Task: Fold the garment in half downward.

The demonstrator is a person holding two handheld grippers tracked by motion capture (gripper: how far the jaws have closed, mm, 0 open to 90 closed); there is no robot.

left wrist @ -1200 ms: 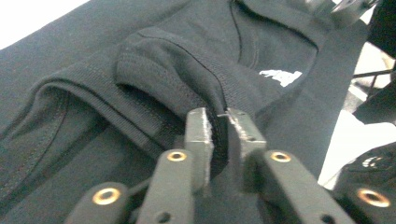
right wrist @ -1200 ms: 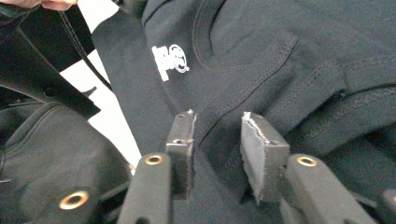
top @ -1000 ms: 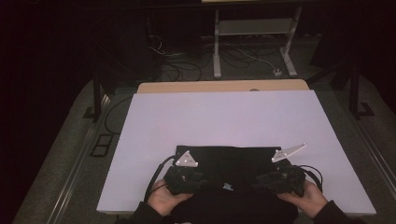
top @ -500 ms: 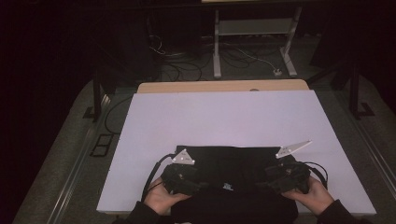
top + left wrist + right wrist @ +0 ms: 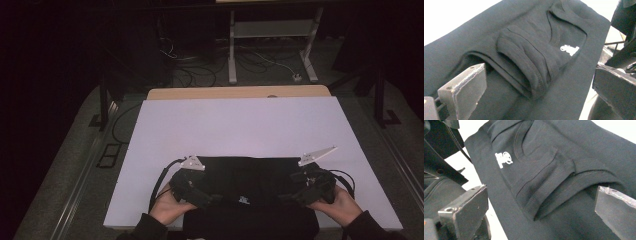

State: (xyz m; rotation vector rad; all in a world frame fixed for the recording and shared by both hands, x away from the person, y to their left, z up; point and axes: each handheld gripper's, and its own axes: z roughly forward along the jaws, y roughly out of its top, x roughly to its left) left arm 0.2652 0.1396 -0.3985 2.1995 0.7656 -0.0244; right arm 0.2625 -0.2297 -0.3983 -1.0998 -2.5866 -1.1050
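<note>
A black folded garment (image 5: 245,177) with a small white logo (image 5: 569,49) lies at the near edge of the white table (image 5: 235,125). My left gripper (image 5: 210,196) sits at its left side, and my right gripper (image 5: 296,192) at its right side, each in a hand. In the left gripper view, the left gripper (image 5: 541,85) has just been opening; a folded sleeve hem (image 5: 524,67) lies between the wide jaws, untouched. In the right gripper view, the right gripper (image 5: 541,210) has likewise been opening over the cloth (image 5: 554,170), its pads clear of it.
Beyond the garment the table top is bare up to a wooden strip (image 5: 240,92) at its far edge. Cables (image 5: 195,75) and a metal stand (image 5: 272,45) lie on the dark floor behind. Each gripper trails a cable (image 5: 162,177).
Both grippers have shifted slightly outward, away from each other, at the garment's two sides. The garment lies where it was.
</note>
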